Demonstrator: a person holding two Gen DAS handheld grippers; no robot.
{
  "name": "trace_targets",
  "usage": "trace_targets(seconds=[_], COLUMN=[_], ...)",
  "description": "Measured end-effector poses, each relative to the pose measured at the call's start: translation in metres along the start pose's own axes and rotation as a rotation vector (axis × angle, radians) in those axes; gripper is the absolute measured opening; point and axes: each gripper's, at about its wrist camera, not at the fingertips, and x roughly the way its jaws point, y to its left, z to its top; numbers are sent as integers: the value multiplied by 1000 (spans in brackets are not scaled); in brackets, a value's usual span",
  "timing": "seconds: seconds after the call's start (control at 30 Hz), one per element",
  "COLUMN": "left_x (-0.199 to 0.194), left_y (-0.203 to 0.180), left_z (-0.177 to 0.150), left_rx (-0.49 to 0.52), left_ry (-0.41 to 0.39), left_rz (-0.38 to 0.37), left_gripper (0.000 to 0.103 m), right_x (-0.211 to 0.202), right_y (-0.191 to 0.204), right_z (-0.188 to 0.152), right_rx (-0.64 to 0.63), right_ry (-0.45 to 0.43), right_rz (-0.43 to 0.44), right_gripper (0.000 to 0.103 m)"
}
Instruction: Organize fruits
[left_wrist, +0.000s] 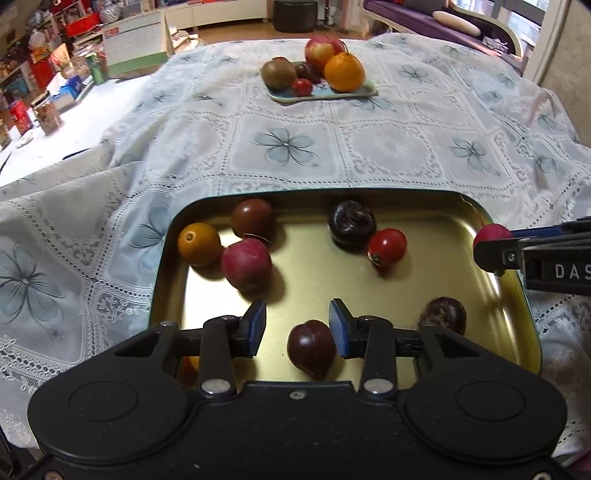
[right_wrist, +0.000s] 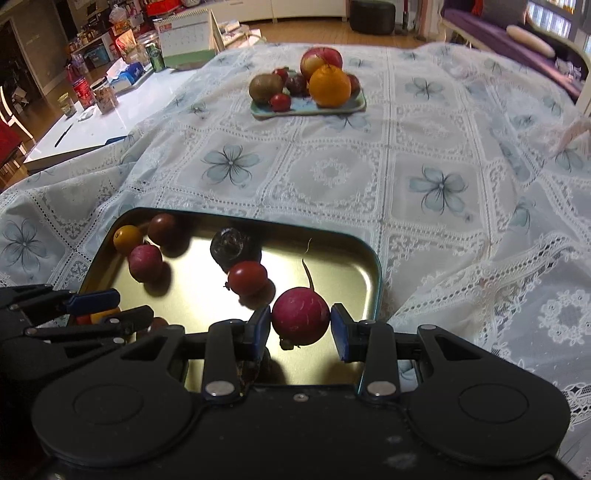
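Note:
A gold metal tray (left_wrist: 517, 306) (right_wrist: 371, 269) holds several small fruits: a yellow one (left_wrist: 198, 243), a brown tomato (left_wrist: 253, 218), a pink radish (left_wrist: 246, 264), a dark fruit (left_wrist: 351, 224), a red tomato (left_wrist: 386, 246). My left gripper (left_wrist: 297, 328) is open above the tray, a dark red fruit (left_wrist: 311, 349) between its fingers, the right pad close to it. My right gripper (right_wrist: 301, 328) is shut on a pink radish (right_wrist: 301, 316), held over the tray's right side; the radish also shows in the left wrist view (left_wrist: 491, 234).
A light blue plate (left_wrist: 364, 92) (right_wrist: 356, 105) at the far side of the lace tablecloth (left_wrist: 388, 147) holds an apple (left_wrist: 323, 50), an orange (left_wrist: 344, 72), a kiwi (left_wrist: 279, 75) and small fruits. Boxes and cans crowd a white counter (right_wrist: 122, 110) at far left.

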Motion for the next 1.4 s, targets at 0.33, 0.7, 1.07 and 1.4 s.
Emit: trace_targets(seconds=[0.33, 0.7, 1.07, 1.4], left_x=[1, 1, -7, -9], left_y=[-1, -5, -1, 1], left_z=[-2, -7, -11, -11], left_rx=[-15, -14, -49, -66], left_ry=[9, 43, 60, 50], left_rz=[15, 39, 72, 89], left_gripper=[47, 47, 47, 47], right_x=[0, -11, -20, -16], right_y=[2, 3, 8, 7], right_z=[-2, -7, -24, -36], right_rx=[-3, 22, 13, 46], right_ry=[1, 18, 53, 82], right_rz=[-3, -22, -79, -96], right_gripper=[38, 38, 38, 38])
